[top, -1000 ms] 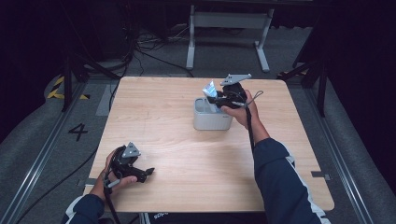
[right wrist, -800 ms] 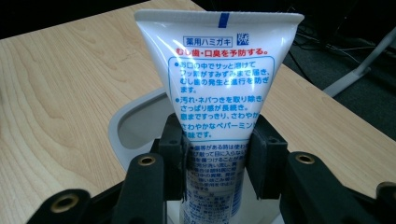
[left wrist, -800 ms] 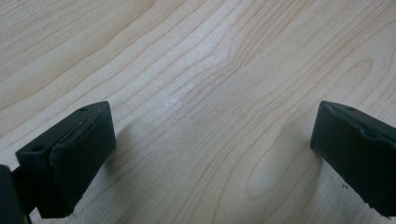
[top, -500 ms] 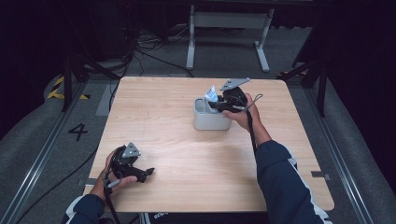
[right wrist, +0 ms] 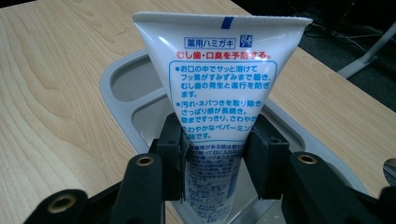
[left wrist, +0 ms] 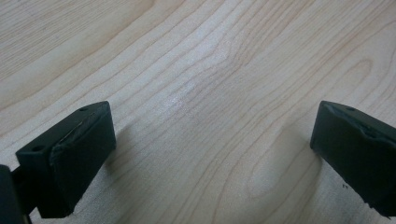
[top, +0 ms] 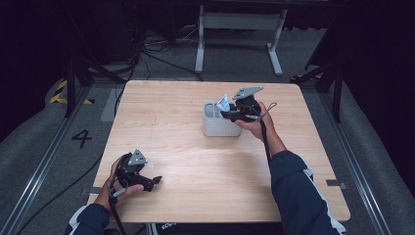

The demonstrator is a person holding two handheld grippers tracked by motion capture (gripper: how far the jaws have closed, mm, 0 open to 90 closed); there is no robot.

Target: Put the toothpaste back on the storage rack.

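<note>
Toothpaste tube (right wrist: 223,93) stands clamped in the right gripper (right wrist: 215,156) over a grey holder (top: 215,125); the left gripper (left wrist: 215,154) rests wide open, empty, on the counter (top: 166,112).

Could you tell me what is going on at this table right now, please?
A person at a wooden table works with a gripper in each hand. The right gripper is shut on a white toothpaste tube, crimped end up, holding it over a grey holder near the table's middle, with the tube's lower end down inside one of its compartments. The left gripper rests open near the table's front left, holding nothing.
</note>
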